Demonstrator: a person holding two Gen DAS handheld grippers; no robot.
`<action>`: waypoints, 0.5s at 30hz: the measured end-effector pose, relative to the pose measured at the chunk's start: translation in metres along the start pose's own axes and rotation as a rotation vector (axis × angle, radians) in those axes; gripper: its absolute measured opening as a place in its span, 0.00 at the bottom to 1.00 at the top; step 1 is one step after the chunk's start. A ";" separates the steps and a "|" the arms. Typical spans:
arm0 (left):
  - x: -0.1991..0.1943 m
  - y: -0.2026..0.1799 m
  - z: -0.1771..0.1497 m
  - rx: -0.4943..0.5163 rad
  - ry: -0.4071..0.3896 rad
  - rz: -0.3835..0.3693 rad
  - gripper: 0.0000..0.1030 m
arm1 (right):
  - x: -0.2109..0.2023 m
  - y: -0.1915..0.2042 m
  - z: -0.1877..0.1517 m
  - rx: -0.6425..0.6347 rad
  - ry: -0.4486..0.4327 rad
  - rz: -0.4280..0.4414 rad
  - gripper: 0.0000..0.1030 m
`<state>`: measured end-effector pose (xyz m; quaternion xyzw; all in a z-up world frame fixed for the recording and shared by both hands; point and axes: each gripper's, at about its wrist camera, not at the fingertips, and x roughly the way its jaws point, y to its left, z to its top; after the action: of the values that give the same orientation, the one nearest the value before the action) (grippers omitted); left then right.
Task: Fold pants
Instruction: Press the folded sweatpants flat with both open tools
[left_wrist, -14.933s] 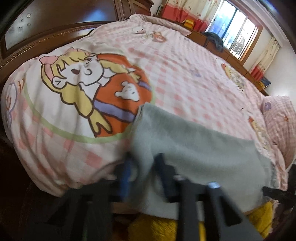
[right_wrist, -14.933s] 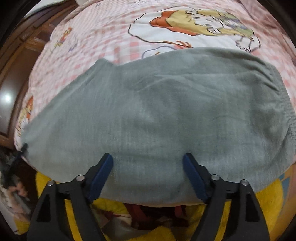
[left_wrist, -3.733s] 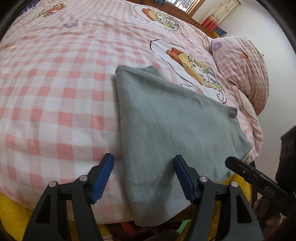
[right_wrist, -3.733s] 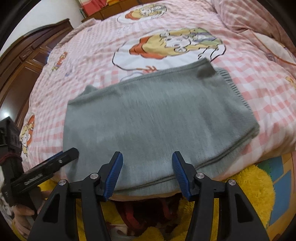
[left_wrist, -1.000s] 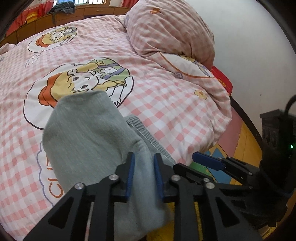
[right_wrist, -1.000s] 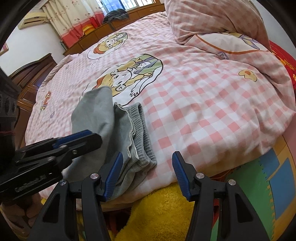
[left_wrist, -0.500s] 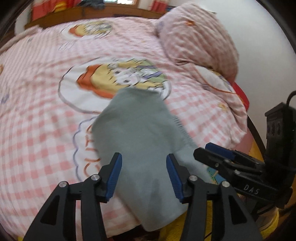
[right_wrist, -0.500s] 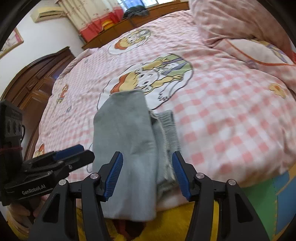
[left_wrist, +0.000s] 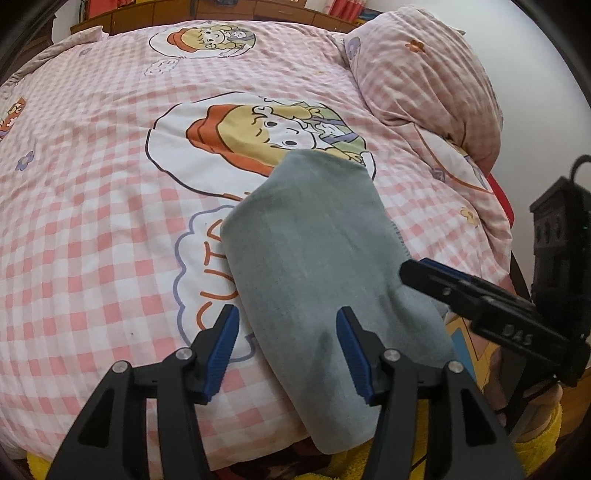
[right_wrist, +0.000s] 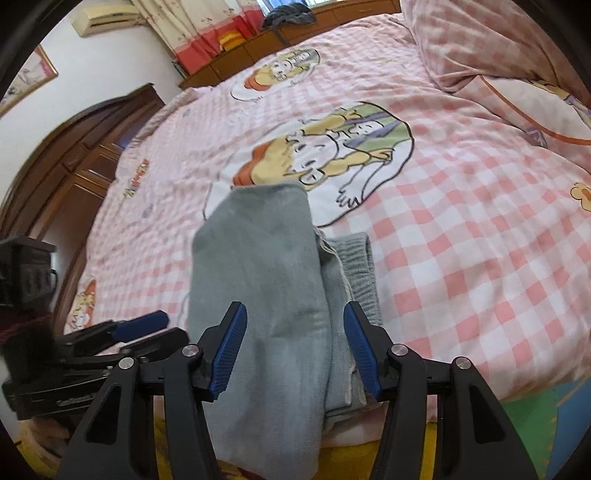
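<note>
pants (left_wrist: 317, 266) (grey, folded narrow) lie on the checked bed (left_wrist: 110, 229) — left tool (left_wrist: 288, 350) and right tool (right_wrist: 293, 349) both gape, gripping nothing.

Printed in orange on the pink checked duvet cover (left_wrist: 92, 206), at seven o'clock from the cartoon girl (left_wrist: 266, 136): "CUT", the rest hidden under grey pants (left_wrist: 317, 258). Embossed on right gripper (left_wrist: 517, 336): "DAS".

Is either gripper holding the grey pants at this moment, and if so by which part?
Nothing is held. The left gripper and right gripper are both open over the folded grey pants on the bed.
</note>
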<state>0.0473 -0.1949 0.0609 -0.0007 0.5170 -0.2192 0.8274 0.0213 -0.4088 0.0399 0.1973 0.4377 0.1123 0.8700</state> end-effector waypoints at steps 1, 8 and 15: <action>0.001 0.001 0.000 -0.003 0.001 0.000 0.56 | 0.000 0.000 0.000 -0.002 -0.001 0.007 0.55; 0.003 0.005 -0.002 -0.014 0.013 -0.005 0.56 | -0.005 0.007 -0.001 -0.019 -0.023 -0.004 0.55; 0.004 0.006 -0.004 -0.022 0.019 -0.012 0.56 | 0.010 0.008 0.003 -0.039 0.007 -0.030 0.54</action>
<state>0.0478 -0.1901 0.0544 -0.0108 0.5272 -0.2185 0.8211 0.0298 -0.3986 0.0378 0.1731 0.4414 0.1083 0.8738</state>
